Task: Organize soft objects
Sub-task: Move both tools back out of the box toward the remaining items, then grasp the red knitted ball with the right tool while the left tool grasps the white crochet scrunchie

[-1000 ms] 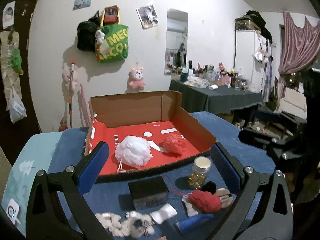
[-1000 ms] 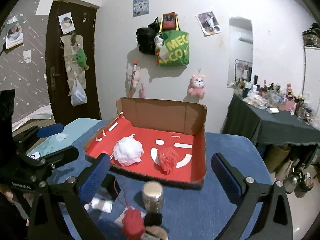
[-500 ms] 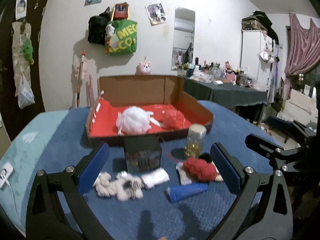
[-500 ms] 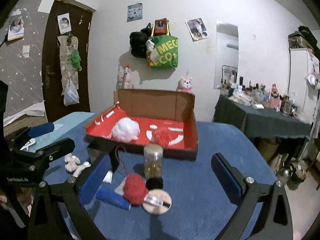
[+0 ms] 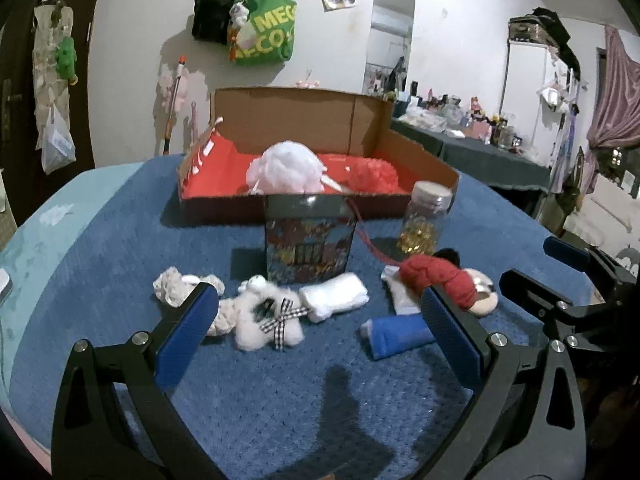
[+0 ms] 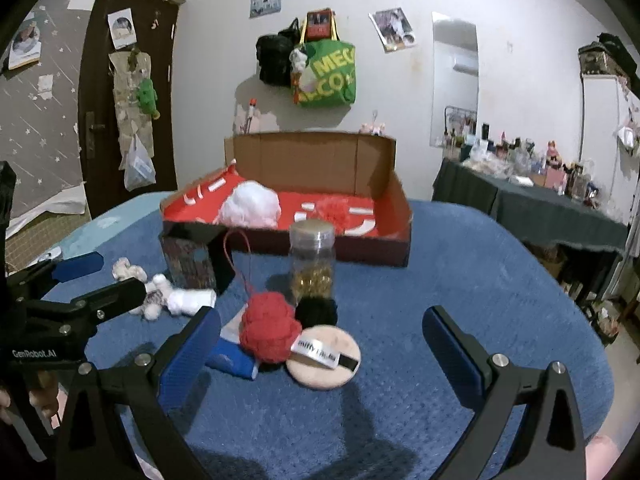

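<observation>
A cardboard box with a red inside stands at the back of the blue table and holds a white puff and a red puff. In front of it lie a white fluffy toy with a checked bow, a white roll, a red knitted ball, a black pom-pom, a blue piece and a pink powder puff. My left gripper is open, low over the toy. My right gripper is open around the red ball and powder puff.
A dark patterned tin box and a glass jar of gold bits stand between the loose items and the cardboard box. Bags hang on the back wall. A cluttered dark table stands to the right.
Both grippers have dropped lower and drawn back toward the near table edge, so the loose soft items now sit between their fingers. Nothing on the table has moved.
</observation>
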The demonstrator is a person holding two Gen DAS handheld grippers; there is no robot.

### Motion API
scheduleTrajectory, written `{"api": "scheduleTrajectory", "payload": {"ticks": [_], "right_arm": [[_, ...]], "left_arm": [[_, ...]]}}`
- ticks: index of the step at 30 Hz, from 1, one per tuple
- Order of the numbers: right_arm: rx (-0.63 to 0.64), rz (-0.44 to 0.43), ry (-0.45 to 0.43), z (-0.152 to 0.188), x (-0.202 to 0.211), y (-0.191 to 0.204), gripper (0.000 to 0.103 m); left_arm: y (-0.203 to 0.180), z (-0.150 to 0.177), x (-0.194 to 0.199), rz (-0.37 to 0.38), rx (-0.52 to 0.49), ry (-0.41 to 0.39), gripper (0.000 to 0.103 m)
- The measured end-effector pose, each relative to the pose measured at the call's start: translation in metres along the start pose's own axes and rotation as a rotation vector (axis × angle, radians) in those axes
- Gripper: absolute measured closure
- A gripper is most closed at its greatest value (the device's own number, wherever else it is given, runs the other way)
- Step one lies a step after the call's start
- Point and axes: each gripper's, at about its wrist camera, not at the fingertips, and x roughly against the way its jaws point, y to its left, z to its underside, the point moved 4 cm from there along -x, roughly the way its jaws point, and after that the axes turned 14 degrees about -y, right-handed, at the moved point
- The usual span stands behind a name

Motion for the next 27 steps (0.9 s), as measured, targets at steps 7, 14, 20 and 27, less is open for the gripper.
{"api": "scheduleTrajectory", "payload": {"ticks": [7,14,20,27], "right_arm": [[-0.023,0.000,0.052,0.018,-0.010,-0.003,0.000],[-0.021,-0.002,0.071,0.023,-0.015,-0.003,0.000],[-0.017,-0.014,0.080,0.022,-0.023,0.000,0.000],[0.009,-0.042,0.089,0.018,-0.038,0.015,0.000]], "left_arm": [[0.002,0.013,-0.008,-0.006,-0.001,0.036,0.000],[0.006,0.018,-0.012,-0.020,0.001,0.055,0.000],[0.018,0.017,-0.014,-0.037,-0.001,0.071,0.000],[0.050,0.011,-0.014,-0.085,0.004,0.081,0.000]]}}
